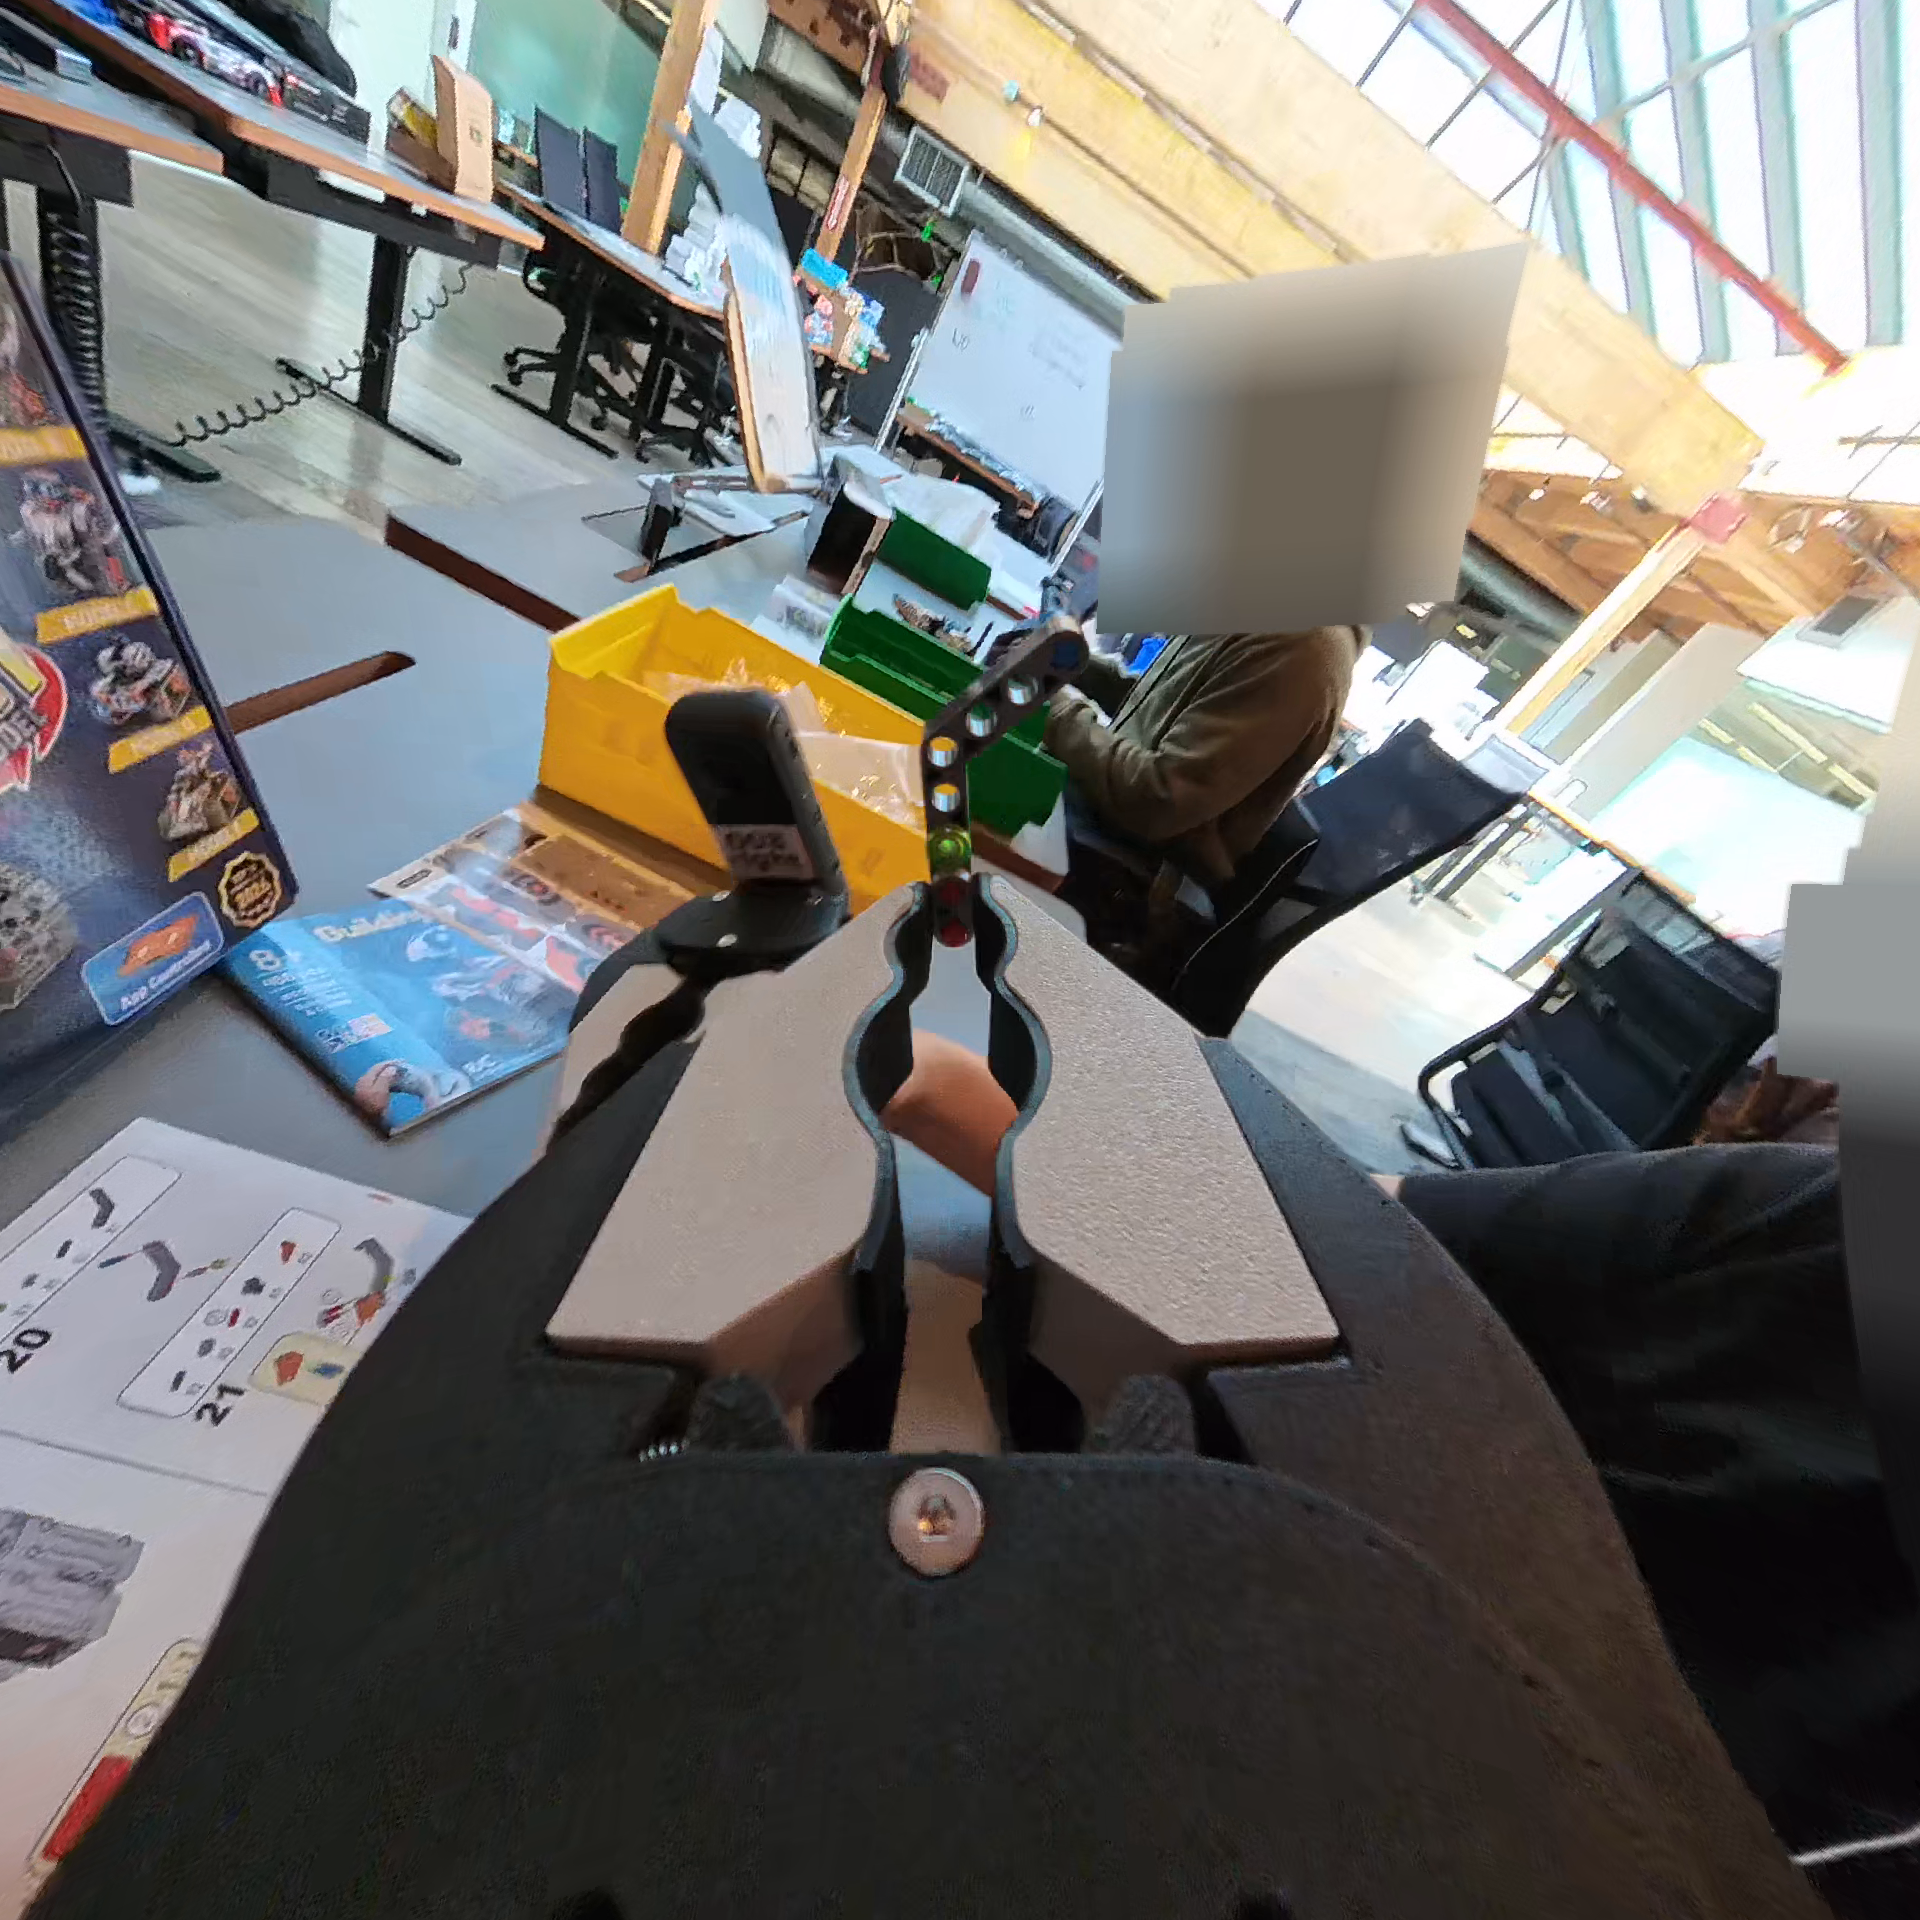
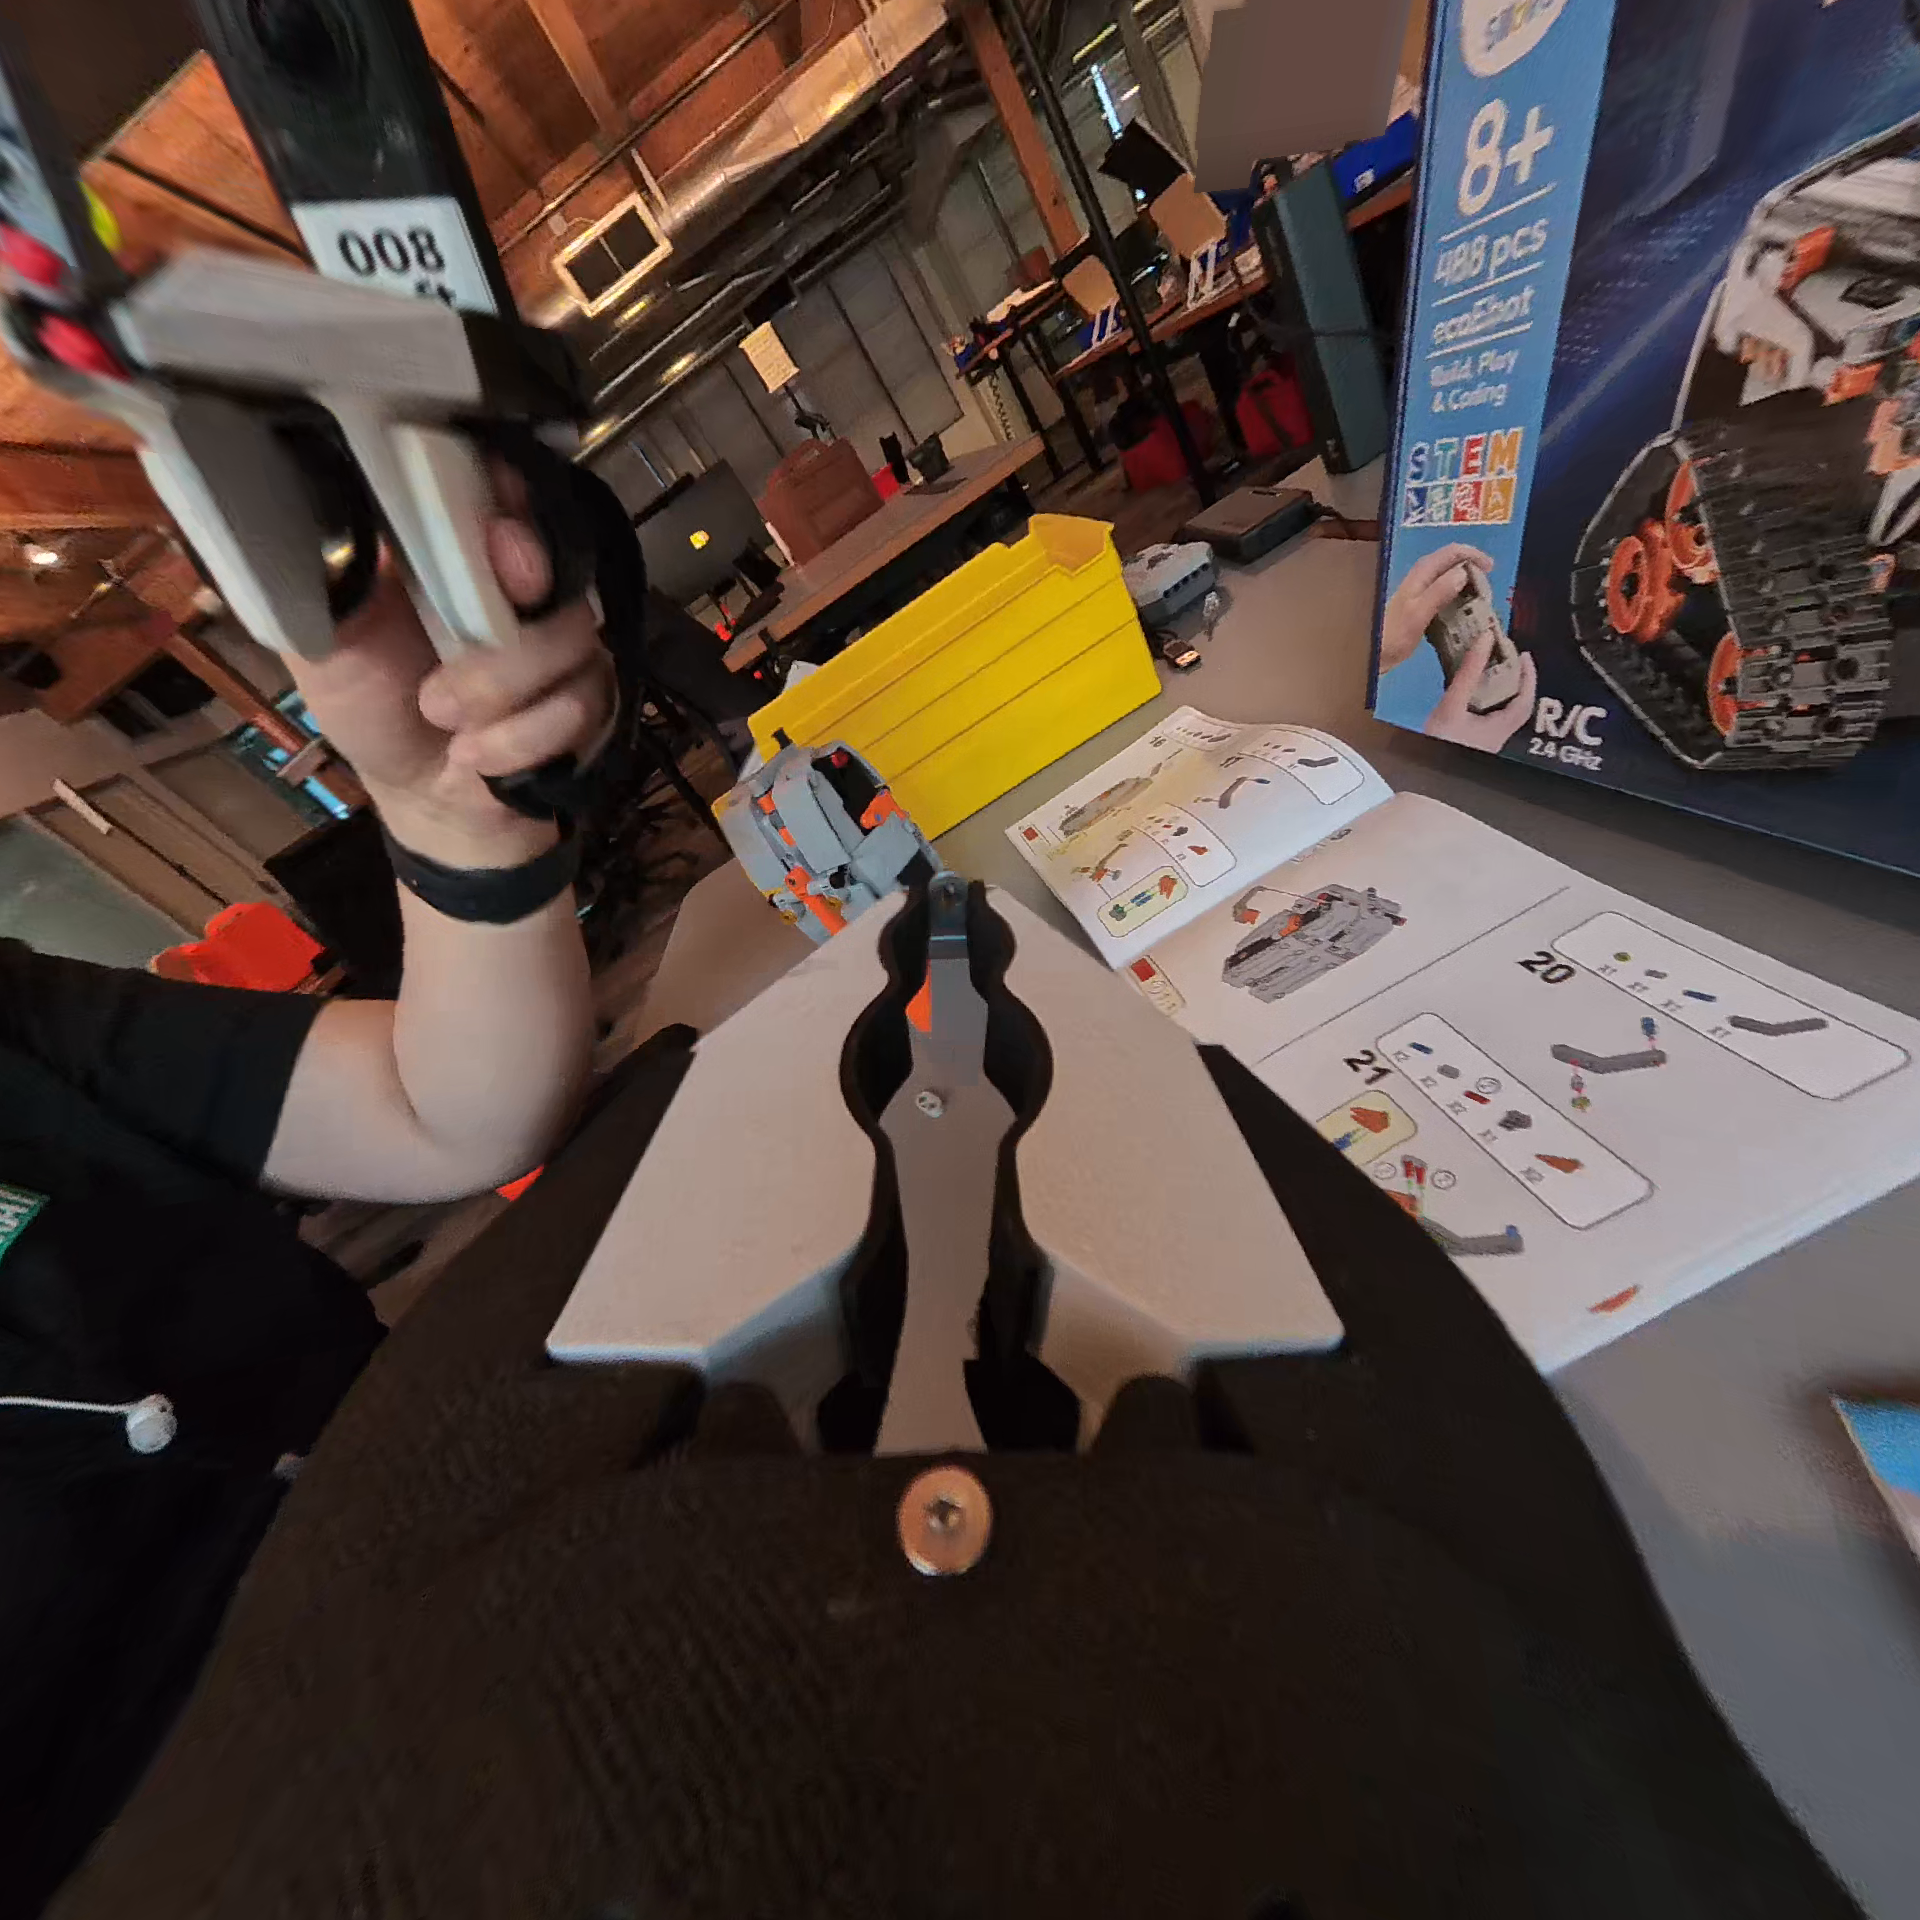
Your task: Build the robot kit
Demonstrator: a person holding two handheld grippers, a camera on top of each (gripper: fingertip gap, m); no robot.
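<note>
Bent grey beam [image 1: 995,717], studded with holes and carrying a green and a red pin at its lower end, stands raised in the air, pinched at that end by the clenched left gripper [image 1: 951,920], so its holes stay exposed. Beyond the beam sits a yellow bin [image 1: 623,727] with a green bin [image 1: 914,655] behind it; below and left of the beam lie an open instruction booklet [image 1: 208,1299] and a tall toy box [image 1: 114,675]. Nearer the booklet, the right gripper [image 2: 951,914] is closed on a small grey-and-orange piece [image 2: 943,997], held low over the table [image 2: 1714,1507], just short of a partly built model [image 2: 821,831] beside the yellow bin.
</note>
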